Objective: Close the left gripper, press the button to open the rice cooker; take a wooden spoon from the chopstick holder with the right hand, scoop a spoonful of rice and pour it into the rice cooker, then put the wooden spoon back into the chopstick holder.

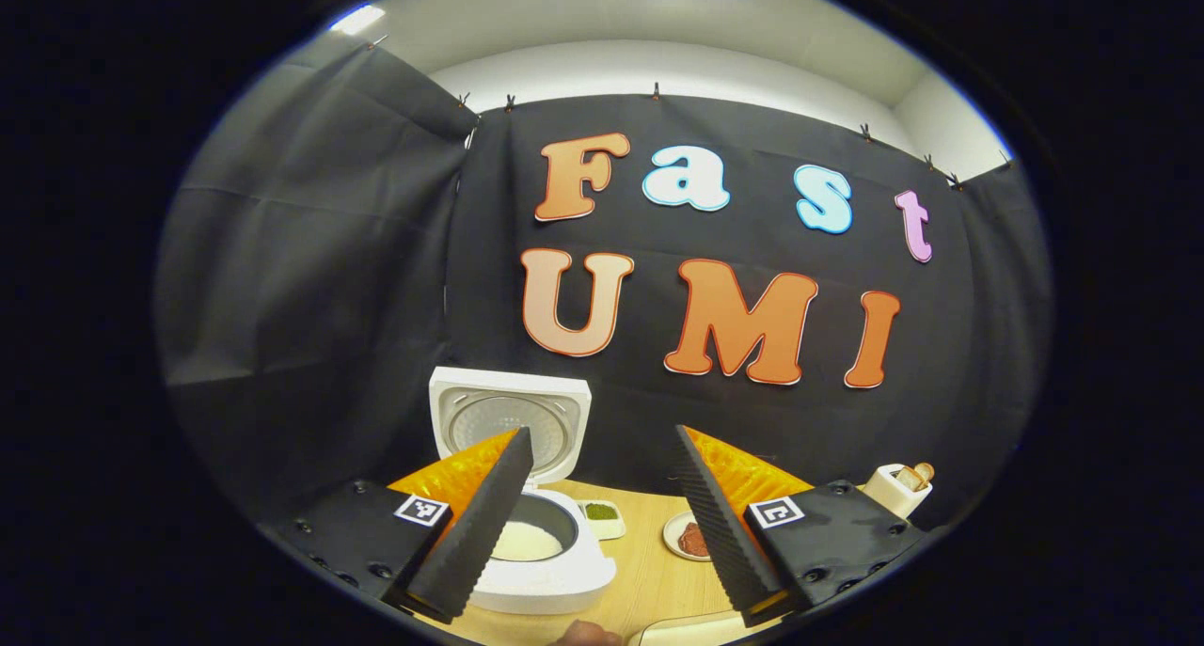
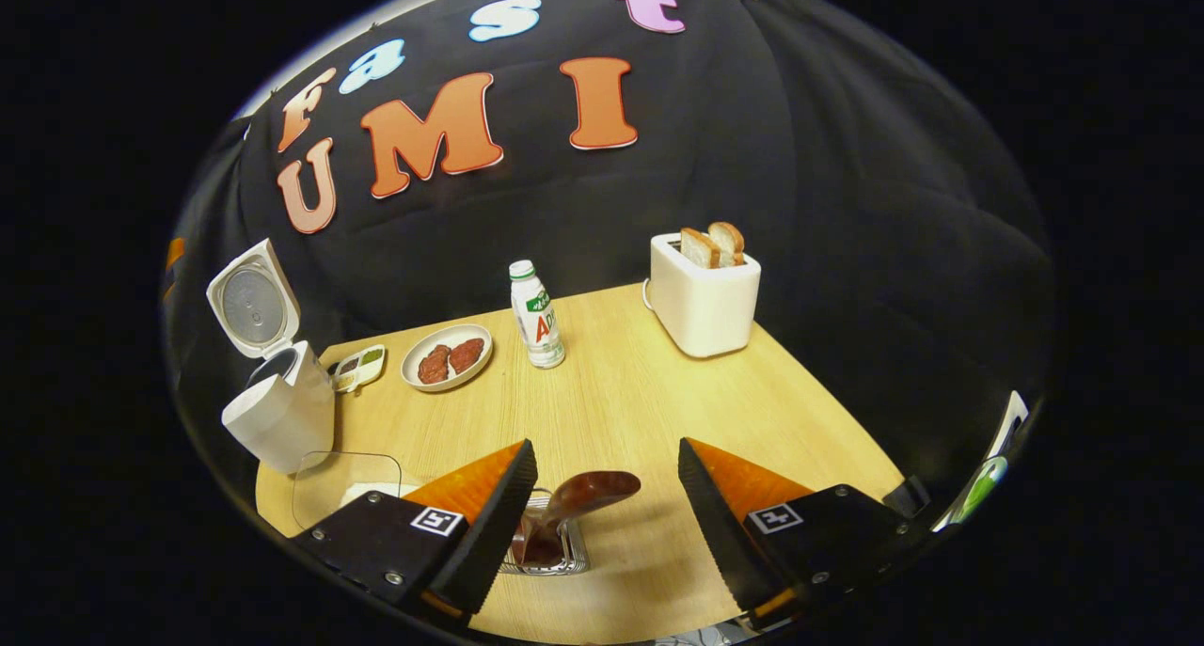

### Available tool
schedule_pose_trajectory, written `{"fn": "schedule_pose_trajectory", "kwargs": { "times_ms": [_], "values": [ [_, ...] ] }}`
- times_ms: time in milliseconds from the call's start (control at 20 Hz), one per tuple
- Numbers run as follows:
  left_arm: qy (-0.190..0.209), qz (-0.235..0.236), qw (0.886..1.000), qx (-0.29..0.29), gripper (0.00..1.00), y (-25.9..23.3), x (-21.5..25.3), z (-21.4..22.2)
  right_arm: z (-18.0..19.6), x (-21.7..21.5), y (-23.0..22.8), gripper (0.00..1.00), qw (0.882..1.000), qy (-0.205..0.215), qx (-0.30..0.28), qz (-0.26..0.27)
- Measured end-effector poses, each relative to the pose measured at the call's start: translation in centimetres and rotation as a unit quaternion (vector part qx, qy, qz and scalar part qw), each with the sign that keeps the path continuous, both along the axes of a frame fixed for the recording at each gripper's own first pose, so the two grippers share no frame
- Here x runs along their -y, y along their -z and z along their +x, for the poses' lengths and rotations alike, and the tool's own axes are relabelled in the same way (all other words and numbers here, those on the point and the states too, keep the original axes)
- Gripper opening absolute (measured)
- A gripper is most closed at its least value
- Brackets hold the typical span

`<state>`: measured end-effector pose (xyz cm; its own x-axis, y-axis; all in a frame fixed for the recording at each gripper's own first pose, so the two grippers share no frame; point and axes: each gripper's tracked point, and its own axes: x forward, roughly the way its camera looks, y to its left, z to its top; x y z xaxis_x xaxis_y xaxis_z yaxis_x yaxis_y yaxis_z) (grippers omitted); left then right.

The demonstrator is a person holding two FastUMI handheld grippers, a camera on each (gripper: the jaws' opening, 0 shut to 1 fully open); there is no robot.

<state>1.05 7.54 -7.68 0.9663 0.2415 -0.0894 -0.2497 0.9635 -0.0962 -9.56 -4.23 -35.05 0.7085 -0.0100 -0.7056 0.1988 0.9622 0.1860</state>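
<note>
The white rice cooker point(image 1: 541, 552) stands with its lid point(image 1: 510, 420) raised, and white rice lies in its pot point(image 1: 527, 540). My left gripper point(image 1: 602, 524) hangs open above the table, just right of the cooker. In the right gripper view the cooker point(image 2: 277, 411) sits at the left with its lid point(image 2: 251, 300) up. My right gripper point(image 2: 602, 519) is open above the chopstick holder point(image 2: 550, 543), a clear mesh-like cup. The dark wooden spoon point(image 2: 583, 494) stands in the holder with its bowl up, between my fingers and untouched.
A clear container point(image 2: 343, 481) with rice sits near the cooker. A plate with red patties point(image 2: 447, 356), a small sauce dish point(image 2: 359, 368), a milk bottle point(image 2: 536, 314) and a white toaster point(image 2: 704, 296) with toast stand on the wooden table point(image 2: 658, 392).
</note>
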Motion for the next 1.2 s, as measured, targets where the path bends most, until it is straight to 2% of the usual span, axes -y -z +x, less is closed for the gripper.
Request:
{"fn": "schedule_pose_trajectory", "kwargs": {
  "times_ms": [100, 200, 400, 450, 600, 650, 850, 1000, 1050, 1100, 1150, 1200],
  "values": [
    [-0.002, 0.01, 1.0, 0.001, 1.0, -0.1, 0.6, -0.3, -0.5, -0.4, 1.5, 0.93, 1.0, 0.002, -0.011, 0.016],
    [0.002, 0.012, 1.0, -0.002, 1.0, 0.1, 1.4, -0.5, -0.8, -1.2, 2.4, 0.91, 0.999, 0.001, -0.017, 0.031],
    [0.005, 0.017, 1.0, -0.011, 1.0, 0.4, 1.9, -0.6, -0.1, -2.6, 2.6, 0.81, 0.997, 0.014, -0.005, 0.081],
    [0.004, 0.019, 1.0, -0.013, 1.0, 0.5, 1.9, -0.6, 0.2, -2.6, 2.9, 0.7, 0.996, 0.026, -0.001, 0.09],
    [0.006, 0.026, 0.999, -0.02, 1.0, 0.7, 1.8, -0.5, 0.6, -3.0, 3.7, 0.59, 0.992, 0.056, -0.007, 0.116],
    [0.006, 0.028, 0.999, -0.023, 1.0, 0.8, 1.8, -0.5, 0.3, -3.3, 4.0, 0.44, 0.991, 0.062, -0.01, 0.121],
    [0.014, 0.028, 0.999, -0.029, 1.0, 1.3, 1.7, -0.3, 0.1, -4.0, 3.9, 0.27, 0.988, 0.079, -0.014, 0.133],
    [0.02, 0.025, 0.999, -0.035, 1.0, 1.9, 1.6, -0.2, 0.2, -4.6, 3.7, 0.22, 0.988, 0.071, -0.018, 0.133],
    [0.022, 0.022, 0.999, -0.035, 1.0, 2.1, 1.5, -0.2, 0.4, -4.9, 3.6, 0.17, 0.988, 0.072, -0.017, 0.132],
    [0.023, 0.02, 0.999, -0.036, 1.0, 2.3, 1.4, -0.2, 0.7, -5.1, 3.5, 0.22, 0.989, 0.074, -0.017, 0.13],
    [0.024, 0.018, 0.999, -0.036, 0.98, 2.3, 1.2, -0.2, 0.7, -5.0, 3.5, 0.22, 0.989, 0.077, -0.018, 0.127],
    [0.025, 0.016, 0.999, -0.037, 1.0, 2.5, 1.1, -0.3, 1.0, -4.8, 3.5, 0.22, 0.988, 0.086, -0.02, 0.126]
  ]
}}
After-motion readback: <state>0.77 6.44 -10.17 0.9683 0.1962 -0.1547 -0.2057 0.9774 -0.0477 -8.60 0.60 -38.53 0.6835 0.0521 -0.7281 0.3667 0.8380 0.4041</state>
